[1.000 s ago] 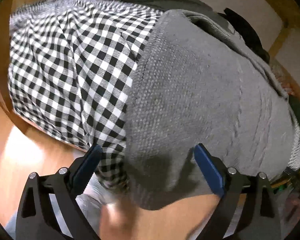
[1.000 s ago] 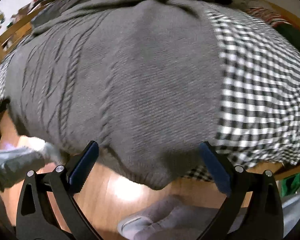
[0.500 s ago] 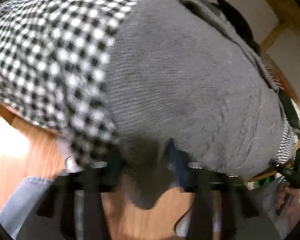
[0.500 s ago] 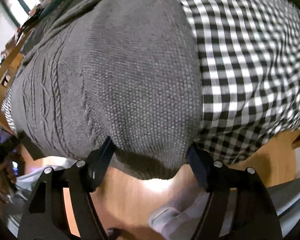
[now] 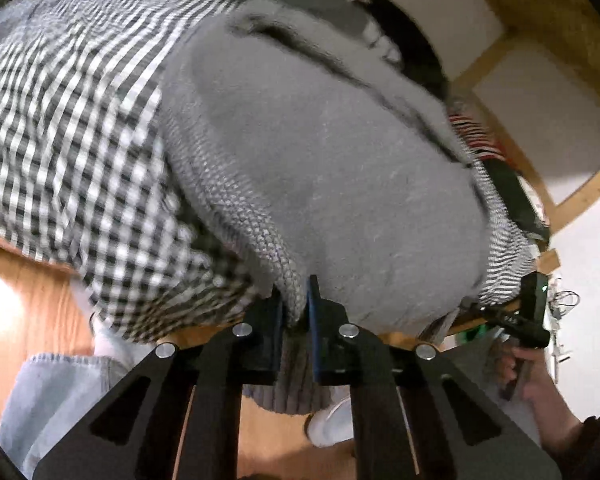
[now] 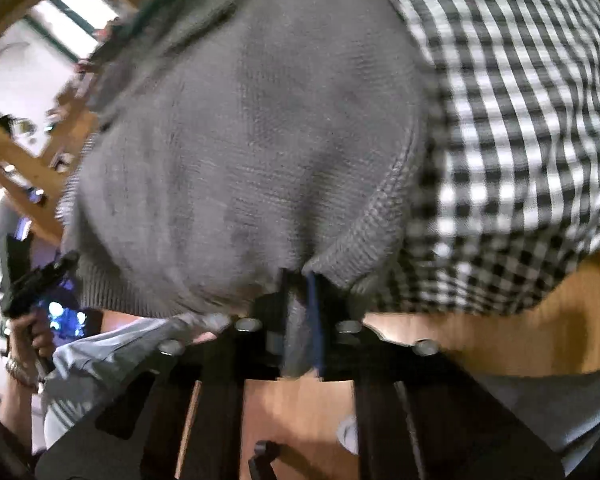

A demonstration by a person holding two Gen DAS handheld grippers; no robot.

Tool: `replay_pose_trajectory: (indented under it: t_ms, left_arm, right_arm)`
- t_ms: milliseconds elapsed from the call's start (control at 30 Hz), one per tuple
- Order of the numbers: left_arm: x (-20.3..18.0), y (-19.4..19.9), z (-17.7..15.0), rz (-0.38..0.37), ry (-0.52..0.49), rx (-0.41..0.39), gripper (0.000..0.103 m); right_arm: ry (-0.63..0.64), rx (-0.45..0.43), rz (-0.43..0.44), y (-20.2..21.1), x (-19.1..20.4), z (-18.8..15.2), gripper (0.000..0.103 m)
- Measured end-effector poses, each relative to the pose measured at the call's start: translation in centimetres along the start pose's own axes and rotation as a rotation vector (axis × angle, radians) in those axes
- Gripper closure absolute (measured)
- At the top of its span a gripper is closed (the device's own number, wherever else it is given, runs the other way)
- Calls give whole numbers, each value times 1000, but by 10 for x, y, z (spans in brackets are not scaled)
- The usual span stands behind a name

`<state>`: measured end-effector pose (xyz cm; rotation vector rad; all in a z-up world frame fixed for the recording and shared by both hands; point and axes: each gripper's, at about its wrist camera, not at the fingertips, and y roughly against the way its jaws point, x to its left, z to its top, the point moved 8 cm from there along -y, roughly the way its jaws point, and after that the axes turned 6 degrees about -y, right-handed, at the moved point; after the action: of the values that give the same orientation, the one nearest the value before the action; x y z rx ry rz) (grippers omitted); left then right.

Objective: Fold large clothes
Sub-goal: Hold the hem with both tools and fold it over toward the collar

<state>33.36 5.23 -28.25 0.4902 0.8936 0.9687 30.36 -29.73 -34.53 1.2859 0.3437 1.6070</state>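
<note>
My left gripper (image 5: 296, 312) and right gripper (image 6: 300, 300), jaws wide before, now clamp sweater (image 5: 340, 184) hem at worktop (image 6: 500, 332) edge.

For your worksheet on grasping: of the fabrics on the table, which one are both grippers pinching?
The grey knitted sweater. Its hem sits clamped in the left gripper and the right gripper; the black-and-white checked cloth beneath lies ungripped.
</note>
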Motion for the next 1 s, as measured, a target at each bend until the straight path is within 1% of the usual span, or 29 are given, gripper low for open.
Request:
replay_pose_trajectory:
  t_ms: [33, 67, 133, 167, 200, 233, 267, 300, 333, 433, 467, 533, 567, 600, 633, 667, 700, 733, 767, 800, 833, 867, 900, 1000]
  left_arm:
    - [-5, 2, 5, -11, -2, -12, 94]
    - [-8, 1, 9, -16, -5, -18, 94]
    - [-10, 1, 10, 2, -22, -12, 94]
    - [-6, -4, 7, 26, -24, 10, 94]
    - [-4, -7, 7, 42, -24, 27, 94]
    - [-1, -13, 7, 62, -28, 41, 94]
    - [2, -20, 2, 83, -36, 51, 94]
    - [6, -24, -2, 105, -45, 63, 94]
    - [8, -27, -7, 111, -47, 66, 94]
    - [10, -36, -13, 104, -33, 63, 94]
    - [10, -38, -13, 95, -27, 63, 94]
    - [7, -41, -14, 87, -23, 62, 94]
    - [8, -40, -15, 82, -21, 60, 94]
    - [7, -41, -13, 72, -12, 58, 94]
    - [3, -43, -8, 66, -7, 57, 94]
    - [2, -45, -8, 67, -8, 58, 94]
    - [3, -47, -6, 69, -10, 59, 94]
    - [1, -46, -5, 70, -14, 59, 94]
    - [-3, -45, -4, 68, -17, 57, 94]
    - [-5, -43, -3, 66, -19, 55, 94]
    - [-9, -40, 0, 63, -21, 54, 94]
    - [-10, -38, 1, 60, -22, 52, 94]
    - [-10, -36, 1, 57, -19, 49, 94]
    - [-11, -31, 7, 47, -10, 41, 94]
  right_arm:
    - [-1, -32, 74, 12, 7, 4, 102]
    - [-2, -55, 93, 18, 10, 8, 102]
    - [-14, -64, -14, 20, -6, 10, 98]
    - [-21, -39, -107, 16, -21, 6, 86]
    - [-33, -14, -159, 11, -31, 2, 66]
    - [-64, 7, -210, 7, -42, -3, 52]
    - [-76, 5, -262, 7, -48, -4, 24]
    - [-63, -16, -290, 9, -50, -4, 12]
    - [-55, -20, -294, 9, -51, -4, 11]
    - [-71, 37, -290, -3, -68, -14, 11]
    - [-83, 64, -261, -13, -70, -16, 12]
    - [-93, 93, -190, -26, -77, -25, 18]
    - [-70, 116, -193, -38, -77, -27, 23]
    - [-46, 128, -205, -50, -78, -26, 29]
    - [-42, 129, -197, -57, -82, -23, 35]
    - [-51, 129, -162, -64, -82, -23, 56]
    - [-52, 131, -132, -65, -78, -26, 73]
    - [-26, 136, -112, -68, -71, -27, 77]
    - [6, 142, -118, -69, -66, -30, 82]
    - [22, 151, -121, -69, -63, -32, 91]
    - [32, 158, -114, -67, -62, -36, 92]
    - [30, 158, -79, -63, -59, -38, 92]
    - [24, 153, -14, -58, -50, -37, 93]
    - [20, 138, 136, -41, -31, -29, 93]
